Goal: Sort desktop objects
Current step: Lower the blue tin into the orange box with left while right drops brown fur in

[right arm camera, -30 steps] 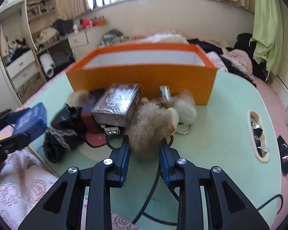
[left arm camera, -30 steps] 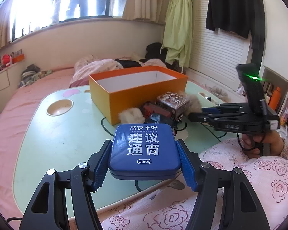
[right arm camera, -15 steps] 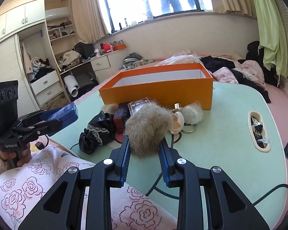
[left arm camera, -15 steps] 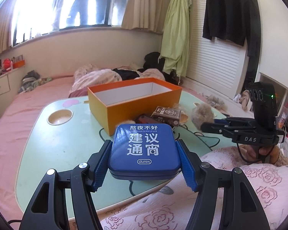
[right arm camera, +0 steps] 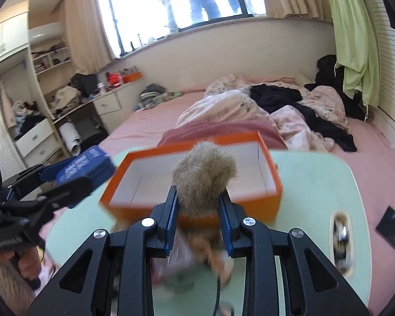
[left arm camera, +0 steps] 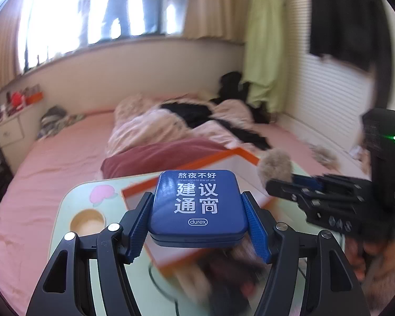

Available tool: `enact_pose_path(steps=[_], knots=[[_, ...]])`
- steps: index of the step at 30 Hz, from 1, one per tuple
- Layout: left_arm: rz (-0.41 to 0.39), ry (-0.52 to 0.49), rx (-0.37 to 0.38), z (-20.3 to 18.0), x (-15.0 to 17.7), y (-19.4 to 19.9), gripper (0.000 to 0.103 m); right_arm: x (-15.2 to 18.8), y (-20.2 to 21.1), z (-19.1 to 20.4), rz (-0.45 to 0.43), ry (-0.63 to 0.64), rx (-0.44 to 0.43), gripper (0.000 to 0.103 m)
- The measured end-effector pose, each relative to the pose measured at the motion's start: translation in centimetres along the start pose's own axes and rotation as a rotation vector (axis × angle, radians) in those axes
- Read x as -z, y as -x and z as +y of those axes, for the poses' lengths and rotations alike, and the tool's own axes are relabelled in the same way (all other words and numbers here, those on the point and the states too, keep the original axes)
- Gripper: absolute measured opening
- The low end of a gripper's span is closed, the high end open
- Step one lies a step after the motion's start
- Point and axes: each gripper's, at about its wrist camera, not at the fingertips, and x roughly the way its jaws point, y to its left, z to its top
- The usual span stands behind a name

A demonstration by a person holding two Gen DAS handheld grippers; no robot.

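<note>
The left gripper [left arm camera: 198, 221] is clamped on a blue tin [left arm camera: 197, 202], one blue pad pressed against each side of it. The tin is held flat with its lid up, white Chinese characters and a small "durex" mark being legible on the lid. It is carried clear of the pale green table [left arm camera: 65, 216], in front of and partly over the near rim of the orange box [left arm camera: 239, 155]. From the right wrist view the same tin [right arm camera: 84, 164] is seen at the left, just beside the box's left corner and raised above the table [right arm camera: 316, 184].

The right gripper [right arm camera: 198, 212] is closed tight on a tan fur pom-pom [right arm camera: 205, 173], whose fibres bulge out above the narrow gap between the pads. The pom-pom is held in the air, in line with the open top of the orange box [right arm camera: 271, 197]. In the left wrist view the pom-pom [left arm camera: 275, 166] is seen at the tip of the right gripper [left arm camera: 279, 184], near the far right corner of the box.

The box is open, white inside; no contents can be made out in the part of its floor that is visible. The box stands on the table, which rests on a pink bed [right arm camera: 150, 123].

Below both grippers a heap of further items [left arm camera: 223, 276] is seen on the table in front of the box, but it is too blurred for the single pieces to be told apart; dark and reddish patches only are recorded. A round cup recess [left arm camera: 87, 221] is noted in the table's left part. A hand [left arm camera: 366, 258] is visible on the grip of the right gripper.
</note>
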Motion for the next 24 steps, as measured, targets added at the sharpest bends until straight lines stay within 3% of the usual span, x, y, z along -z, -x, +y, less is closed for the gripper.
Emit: enact_pose_path(steps=[4,6,8,9,16,19,24], knots=[[0.049,0.044,0.002,1.2,0.7,-1.9,0.067,-1.6,-4.0,-1.6,0.095,-0.055,0.031,0.037],[0.052,0.051,0.042,1.6,1.8,-1.6,0.084,-1.3,-4.3,-2.8,0.115,-0.097,0.022,0.037],[0.075,0.053,0.036,2.1,2.6,-1.9,0.085,-0.7,-3.9,-3.7,0.100,-0.119,0.001,0.054],[0.097,0.051,0.019,2.4,2.8,-2.4,0.085,-0.4,-3.6,-4.0,0.086,-0.121,-0.011,0.056],[0.220,0.078,-0.059,4.6,3.5,-6.6,0.085,0.5,-3.0,-2.3,0.067,-0.081,0.023,0.057],[0.235,0.111,-0.070,5.6,3.5,-7.7,0.083,1.1,-2.6,-1.2,0.063,-0.044,0.062,0.057],[0.218,0.077,-0.112,5.5,3.6,-8.1,0.083,1.4,-2.4,-0.1,0.099,-0.026,0.082,0.059]])
